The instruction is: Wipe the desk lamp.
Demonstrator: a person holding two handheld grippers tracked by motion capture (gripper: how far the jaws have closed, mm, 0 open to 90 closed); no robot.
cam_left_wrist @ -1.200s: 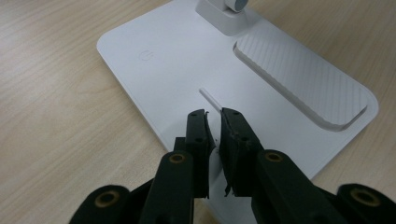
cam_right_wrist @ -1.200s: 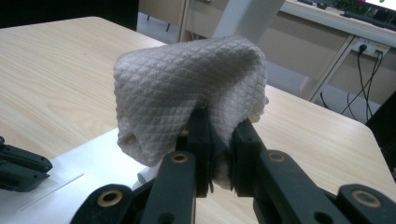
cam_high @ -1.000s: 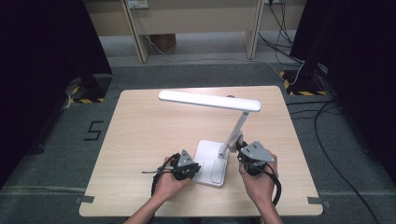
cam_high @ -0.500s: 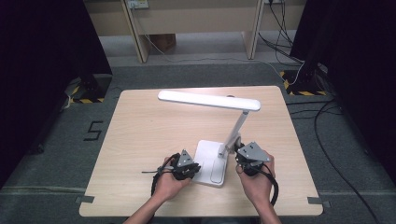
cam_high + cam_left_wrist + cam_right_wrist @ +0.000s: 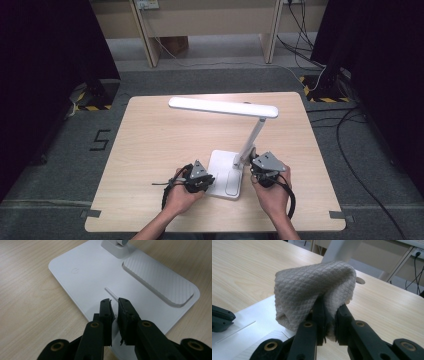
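Right tongs (image 5: 329, 315) are clenched on a bunched-up beige quilted cloth (image 5: 314, 287), which puffs up over the jaw tips and hangs a bit to one side. Just past the cloth is the white lamp base (image 5: 249, 332), and right behind it the lamp's slanted arm (image 5: 255, 135) goes up. So the cloth sits at the arm's foot, looks like it's there to wipe the lamp.

Left tongs (image 5: 113, 303) are nearly closed with nothing between the jaws, tips hovering over or resting on the near edge of the lamp base; can't tell if they're actually touching. Just ahead of the tips there's a thin groove in the plastic, further out a touch power mark (image 5: 75, 270), and off to the side a textured recessed pad (image 5: 160, 282).

From above, both hands sit either side of the base on the wooden worktop (image 5: 150, 150), with the long lamp head (image 5: 222, 106) stretched out beyond them.

What I'd worry about: the lamp looks top-heavy with that long head, so a hard shove on the arm with the cloth could tip or slide it if the left tongs aren't really pinning the base. Also the left tips are close to that power mark, so a slip could trigger it. And the cloth is only pinched by a fold, so it might pull loose mid-wipe.
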